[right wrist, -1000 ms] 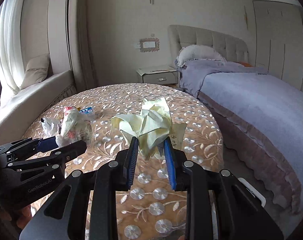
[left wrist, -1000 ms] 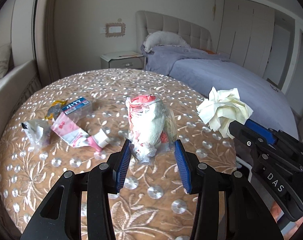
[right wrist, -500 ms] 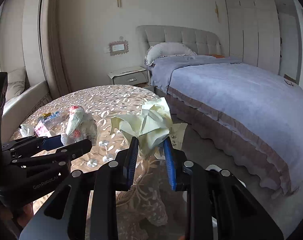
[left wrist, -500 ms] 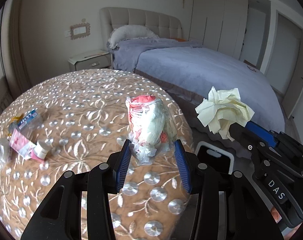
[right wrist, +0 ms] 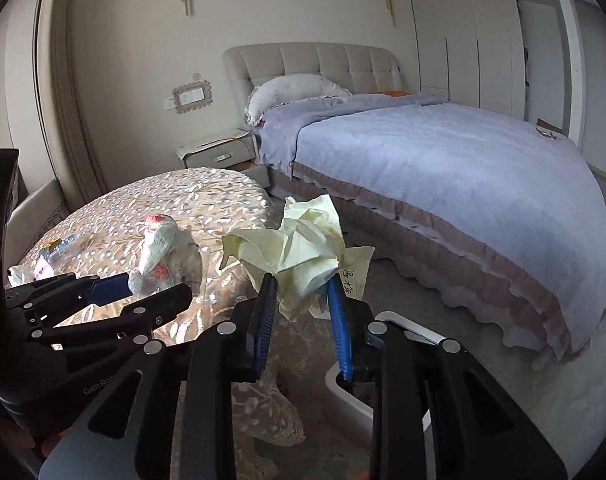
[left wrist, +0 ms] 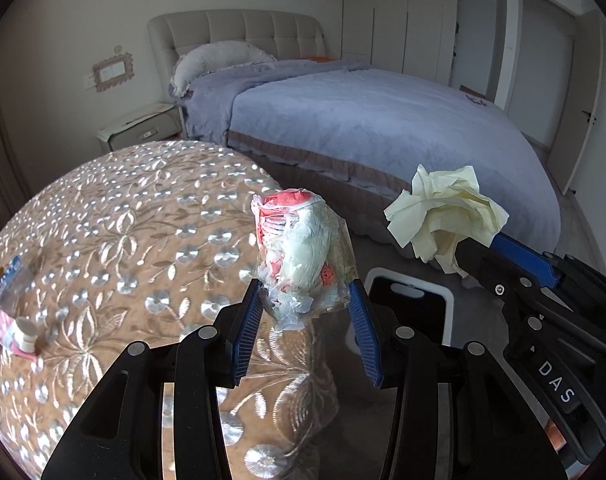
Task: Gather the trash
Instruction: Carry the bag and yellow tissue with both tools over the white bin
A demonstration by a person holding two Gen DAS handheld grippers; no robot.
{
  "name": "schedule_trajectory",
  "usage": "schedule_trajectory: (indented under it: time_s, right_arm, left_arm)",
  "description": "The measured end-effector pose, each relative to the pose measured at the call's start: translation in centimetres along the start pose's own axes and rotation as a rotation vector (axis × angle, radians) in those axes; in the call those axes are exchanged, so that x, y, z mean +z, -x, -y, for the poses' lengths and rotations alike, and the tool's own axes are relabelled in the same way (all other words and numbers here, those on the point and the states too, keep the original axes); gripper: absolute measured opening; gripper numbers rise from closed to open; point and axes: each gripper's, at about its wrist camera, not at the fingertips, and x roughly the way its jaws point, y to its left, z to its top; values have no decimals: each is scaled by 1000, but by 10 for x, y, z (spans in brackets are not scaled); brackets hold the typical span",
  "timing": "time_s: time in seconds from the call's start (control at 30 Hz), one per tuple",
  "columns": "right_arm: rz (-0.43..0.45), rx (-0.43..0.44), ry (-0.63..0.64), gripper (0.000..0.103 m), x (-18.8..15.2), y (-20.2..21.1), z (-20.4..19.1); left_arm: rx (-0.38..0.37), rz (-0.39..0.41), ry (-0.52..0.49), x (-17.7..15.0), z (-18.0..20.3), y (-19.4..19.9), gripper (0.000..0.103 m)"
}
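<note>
My left gripper (left wrist: 305,304) is shut on a crumpled clear plastic bag with red and white scraps (left wrist: 301,252) and holds it in the air past the round table's right edge. It also shows in the right wrist view (right wrist: 165,258). My right gripper (right wrist: 303,292) is shut on a wad of pale yellow crumpled paper (right wrist: 299,250), which also shows in the left wrist view (left wrist: 449,214). A white bin with a black liner (left wrist: 407,304) stands on the floor below both grippers; its rim shows in the right wrist view (right wrist: 345,394).
The round table with a gold floral cloth (left wrist: 115,232) still carries wrappers at its left edge (left wrist: 11,320). A bed with a lilac cover (left wrist: 383,128) fills the right side. A nightstand (left wrist: 141,130) stands by the headboard.
Both grippers have swung right off the table with their loads, and now hang over the floor above the bin. The table trash has slid to the left edge of view.
</note>
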Motion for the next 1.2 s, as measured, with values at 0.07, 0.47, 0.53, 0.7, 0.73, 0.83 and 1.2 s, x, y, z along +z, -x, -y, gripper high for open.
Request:
schedule_trajectory:
  time_s: [0.07, 0.47, 0.53, 0.7, 0.73, 0.83, 1.2]
  right_arm:
    - [-3, -16, -11, 29, -2, -2, 8]
    - [-29, -99, -78, 29, -17, -16, 61]
    - [-31, -116, -88, 29, -20, -19, 70]
    - [-41, -142, -131, 29, -23, -27, 99]
    - [-44, -147, -138, 29, -24, -29, 103]
    - [-58, -171, -144, 30, -29, -36, 114]
    - [-116, -209, -196, 30, -48, -63, 155]
  left_arm:
    - [-14, -14, -16, 1, 10, -8, 44]
    - [-65, -83, -116, 11, 70, -61, 44]
    - [-64, -100, -137, 11, 82, -72, 44]
    - [-92, -151, -169, 12, 105, -100, 44]
    - [-93, -158, -180, 11, 111, -106, 44]
    - [-92, -188, -205, 10, 125, -123, 44]
    - [-138, -284, -283, 4, 162, -191, 44]
